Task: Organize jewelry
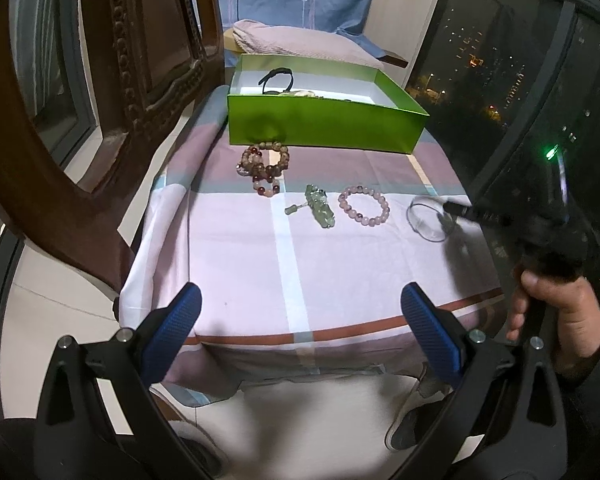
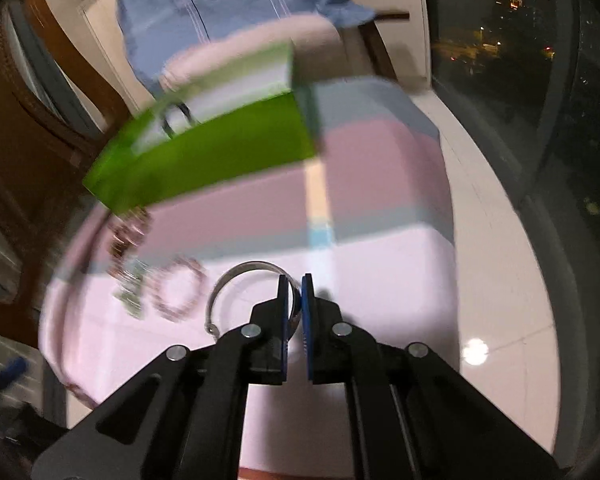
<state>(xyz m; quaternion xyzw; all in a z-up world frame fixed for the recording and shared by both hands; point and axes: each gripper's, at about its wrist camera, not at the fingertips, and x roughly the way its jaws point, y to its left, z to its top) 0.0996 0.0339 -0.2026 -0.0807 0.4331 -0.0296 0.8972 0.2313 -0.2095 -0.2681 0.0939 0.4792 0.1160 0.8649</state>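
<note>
My right gripper (image 2: 295, 294) is shut on a thin silver bangle (image 2: 220, 290); in the left wrist view the silver bangle (image 1: 416, 222) hangs from the right gripper (image 1: 454, 209) just above the cloth at the right. A pink bead bracelet (image 1: 364, 205), a pale green jade piece (image 1: 320, 208) and a pile of brown and red bead bracelets (image 1: 264, 166) lie on the cloth. Behind them stands an open green box (image 1: 324, 120) with a black band inside. My left gripper (image 1: 300, 312) hangs open over the near edge, holding nothing.
A checked cloth (image 1: 300, 272) covers the small table. A carved wooden chair back (image 1: 112, 80) rises at the left. Dark window glass (image 1: 540, 80) runs along the right. A folded pink towel (image 1: 296, 40) lies behind the box. A person's hand (image 1: 556, 312) grips the right tool.
</note>
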